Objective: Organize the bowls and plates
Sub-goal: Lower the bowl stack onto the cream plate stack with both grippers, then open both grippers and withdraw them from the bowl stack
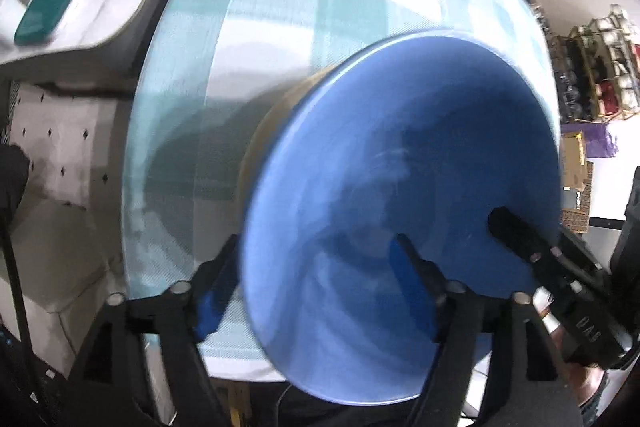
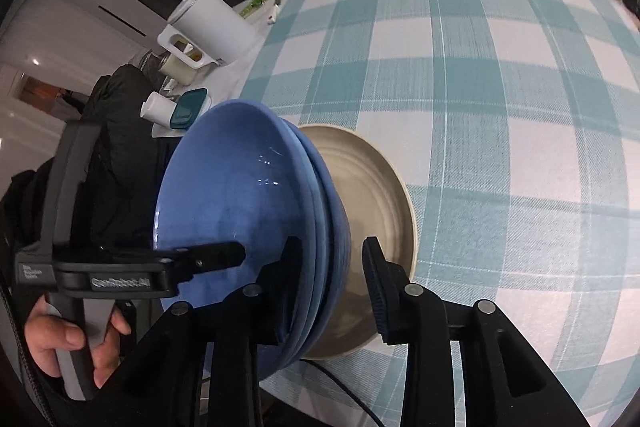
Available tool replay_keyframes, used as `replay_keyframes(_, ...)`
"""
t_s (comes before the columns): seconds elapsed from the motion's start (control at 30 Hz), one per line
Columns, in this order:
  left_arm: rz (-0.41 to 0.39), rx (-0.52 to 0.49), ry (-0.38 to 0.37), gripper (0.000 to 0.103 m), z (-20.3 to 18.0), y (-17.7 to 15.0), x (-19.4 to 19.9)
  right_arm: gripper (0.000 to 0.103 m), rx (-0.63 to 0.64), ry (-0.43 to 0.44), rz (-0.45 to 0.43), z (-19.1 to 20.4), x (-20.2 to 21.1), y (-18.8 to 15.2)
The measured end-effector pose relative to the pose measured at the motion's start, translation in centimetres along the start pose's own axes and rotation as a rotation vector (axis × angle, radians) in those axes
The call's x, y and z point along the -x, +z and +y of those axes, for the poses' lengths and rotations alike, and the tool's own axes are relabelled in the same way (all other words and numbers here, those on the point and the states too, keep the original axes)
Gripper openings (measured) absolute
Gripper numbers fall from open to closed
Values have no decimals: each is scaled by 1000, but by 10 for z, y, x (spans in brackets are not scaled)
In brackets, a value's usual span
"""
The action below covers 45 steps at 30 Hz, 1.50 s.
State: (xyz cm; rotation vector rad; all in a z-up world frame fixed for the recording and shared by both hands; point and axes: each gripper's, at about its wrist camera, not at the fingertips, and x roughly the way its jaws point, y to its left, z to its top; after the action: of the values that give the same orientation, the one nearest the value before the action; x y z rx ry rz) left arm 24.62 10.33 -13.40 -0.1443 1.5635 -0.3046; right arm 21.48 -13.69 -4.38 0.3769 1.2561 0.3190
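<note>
Blue bowls (image 2: 248, 211) stacked on beige plate (image 2: 360, 187) near table edge — both grippers (image 1: 316, 287) (image 2: 332, 291) spread, rim unpinched — a knock could topple them.

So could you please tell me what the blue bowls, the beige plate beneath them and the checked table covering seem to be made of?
The stacked blue bowls look like glazed ceramic: small bright highlights sit on the smooth inside. The round beige plate seems to be ceramic or stoneware with a duller satin finish; melamine cannot be ruled out. The teal-and-white checked tablecloth is woven fabric, matte, with visible thread texture.
</note>
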Motion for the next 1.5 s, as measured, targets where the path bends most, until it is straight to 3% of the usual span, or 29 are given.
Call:
replay_keyframes(0.1,-13,-20,18,77,-4,-4,0,34,20,-6,-22,2,6,-2)
replay_keyframes(0.17,-31,-37,68,77,-10,-5,6,36,40,-7,-42,3,11,-2)
replay_keyframes(0.3,-79,-69,124,77,-20,-8,25,50,77,-4,-84,5,24,-6)
replay_keyframes(0.4,-136,-60,151,77,-24,-11,46,51,104,-6,-135,4,39,-14)
replay_keyframes(0.47,-210,-65,160,78,-22,-19,58,55,126,18,-180,4,50,-23)
replay_keyframes(0.5,-253,-71,154,81,-20,-25,62,62,127,29,-208,2,55,-28)
replay_keyframes(0.53,-304,-78,162,92,-22,-34,66,69,124,40,-227,1,58,-31)
replay_keyframes(0.57,-334,-86,145,96,-23,-41,67,72,117,57,-253,-1,61,-36)
replay_keyframes(0.7,-505,-89,172,96,-37,-78,76,74,175,57,-370,3,76,-63)
replay_keyframes(0.77,-574,-84,180,96,-44,-97,78,80,236,49,-448,8,87,-80)
replay_keyframes(0.83,-631,-77,192,99,-49,-114,78,95,295,56,-527,10,96,-99)
replay_keyframes(0.87,-655,-76,214,103,-50,-122,76,97,321,53,-549,10,99,-106)
replay_keyframes(0.97,-748,-105,378,103,-61,-149,69,100,359,4,-606,8,105,-126)
replay_keyframes(1.03,-802,-125,429,103,-67,-162,69,101,345,-12,-637,4,111,-140)
replay_keyframes(1.17,-890,-151,396,103,-72,-185,75,102,296,18,-697,-4,122,-162)
replay_keyframes(1.3,-1005,-140,495,103,-81,-206,87,102,276,30,-745,-7,129,-184)
replay_keyframes(1.5,-1021,-156,346,103,-81,-220,93,102,288,13,-777,-1,130,-207)
